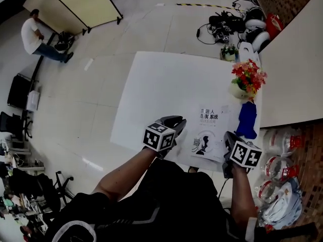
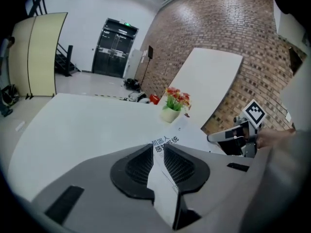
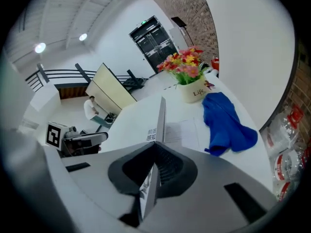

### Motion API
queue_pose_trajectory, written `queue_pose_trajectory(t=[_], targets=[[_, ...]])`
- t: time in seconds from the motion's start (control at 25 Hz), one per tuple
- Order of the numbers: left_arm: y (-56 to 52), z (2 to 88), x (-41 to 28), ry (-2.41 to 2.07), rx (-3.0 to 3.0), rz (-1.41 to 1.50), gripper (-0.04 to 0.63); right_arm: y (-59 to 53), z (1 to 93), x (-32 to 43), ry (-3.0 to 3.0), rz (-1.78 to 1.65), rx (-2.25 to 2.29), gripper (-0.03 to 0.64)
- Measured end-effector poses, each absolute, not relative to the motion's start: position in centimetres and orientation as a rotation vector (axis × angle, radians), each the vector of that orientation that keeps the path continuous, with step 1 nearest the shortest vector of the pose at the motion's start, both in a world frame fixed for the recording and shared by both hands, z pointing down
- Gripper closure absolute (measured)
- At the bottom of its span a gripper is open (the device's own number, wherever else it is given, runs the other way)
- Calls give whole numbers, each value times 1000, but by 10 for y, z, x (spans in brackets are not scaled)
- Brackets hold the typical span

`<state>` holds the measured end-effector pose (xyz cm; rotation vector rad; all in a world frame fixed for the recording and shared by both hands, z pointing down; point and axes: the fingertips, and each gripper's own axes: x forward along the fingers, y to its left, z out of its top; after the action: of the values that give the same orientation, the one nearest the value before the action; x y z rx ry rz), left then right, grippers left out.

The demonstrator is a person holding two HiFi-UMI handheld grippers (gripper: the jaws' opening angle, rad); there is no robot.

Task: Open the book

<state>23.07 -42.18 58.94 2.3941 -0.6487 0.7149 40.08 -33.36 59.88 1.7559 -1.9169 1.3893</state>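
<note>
Book (image 1: 208, 134), thin and white with black print, lies on the smooth white table (image 1: 161, 84) between both claws. The left gripper (image 2: 156, 148) is clenched on its cover, and the right gripper (image 3: 156, 147) grasps a raised leaf. Beyond the right claw are a crumpled blue cloth (image 3: 223, 123) and a flower pot (image 3: 192, 89).

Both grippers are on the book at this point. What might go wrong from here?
1. The left gripper and the right gripper are each shut on a thin edge of the book. If they pull unevenly, the paper may slip out or tear.
2. The flower pot and the blue cloth lie close beside the book. A swinging cover might catch the cloth or nudge the pot.
</note>
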Motion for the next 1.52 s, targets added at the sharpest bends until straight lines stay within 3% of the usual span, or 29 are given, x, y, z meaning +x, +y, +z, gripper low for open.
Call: queue_pose_trajectory(t=[0.44, 0.84, 1.12, 1.52], targets=[[-452, 557, 126, -652, 2448, 509, 525, -383, 552, 262, -2027, 1329, 1660, 611], [-478, 565, 25, -663, 2416, 431, 525, -431, 610, 126, -1898, 1293, 1458, 612], [-477, 569, -1, -632, 2428, 469, 525, -438, 677, 96, -1732, 1286, 1410, 611], [-478, 569, 5, -608, 2446, 478, 525, -436, 695, 87, -1748, 1244, 1396, 609]])
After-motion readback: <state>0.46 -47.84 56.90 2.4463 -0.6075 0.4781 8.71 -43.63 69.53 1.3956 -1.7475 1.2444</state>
